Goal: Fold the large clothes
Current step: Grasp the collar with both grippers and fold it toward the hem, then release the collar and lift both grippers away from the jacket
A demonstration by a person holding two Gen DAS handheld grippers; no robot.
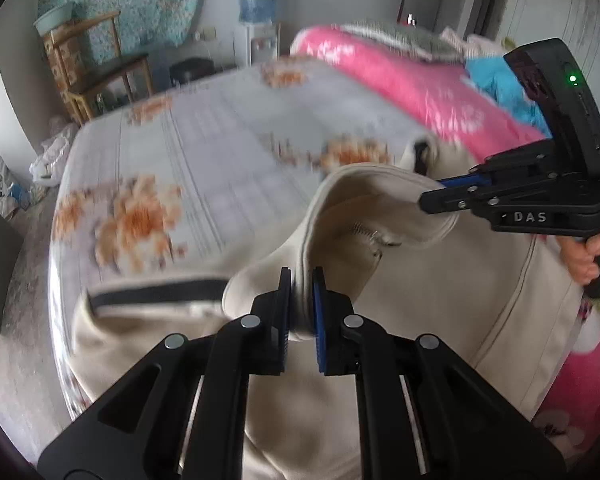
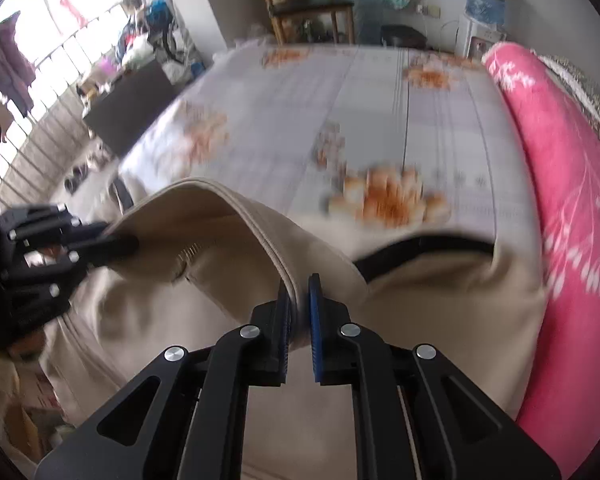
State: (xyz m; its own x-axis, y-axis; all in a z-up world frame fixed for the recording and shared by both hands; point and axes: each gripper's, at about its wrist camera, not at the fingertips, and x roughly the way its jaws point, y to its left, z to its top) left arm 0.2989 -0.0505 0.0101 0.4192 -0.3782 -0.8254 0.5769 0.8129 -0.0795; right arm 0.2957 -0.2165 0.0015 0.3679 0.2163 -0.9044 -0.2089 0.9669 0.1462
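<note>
A large beige jacket (image 1: 440, 280) with dark cuff bands and a zip is held up over the near part of the bed; it also shows in the right wrist view (image 2: 180, 312). My left gripper (image 1: 301, 276) is shut on the jacket's collar edge. My right gripper (image 2: 298, 284) is shut on the same edge further right. In the left wrist view the right gripper (image 1: 428, 196) comes in from the right, pinching the collar. In the right wrist view the left gripper (image 2: 128, 242) comes in from the left. The collar hangs stretched between them.
The bed has a pale sheet with orange flowers (image 1: 204, 152). A pink quilt (image 1: 412, 80) lies along its right side, also in the right wrist view (image 2: 572, 200). A wooden chair (image 1: 100, 68) and a water dispenser (image 1: 258, 12) stand behind the bed.
</note>
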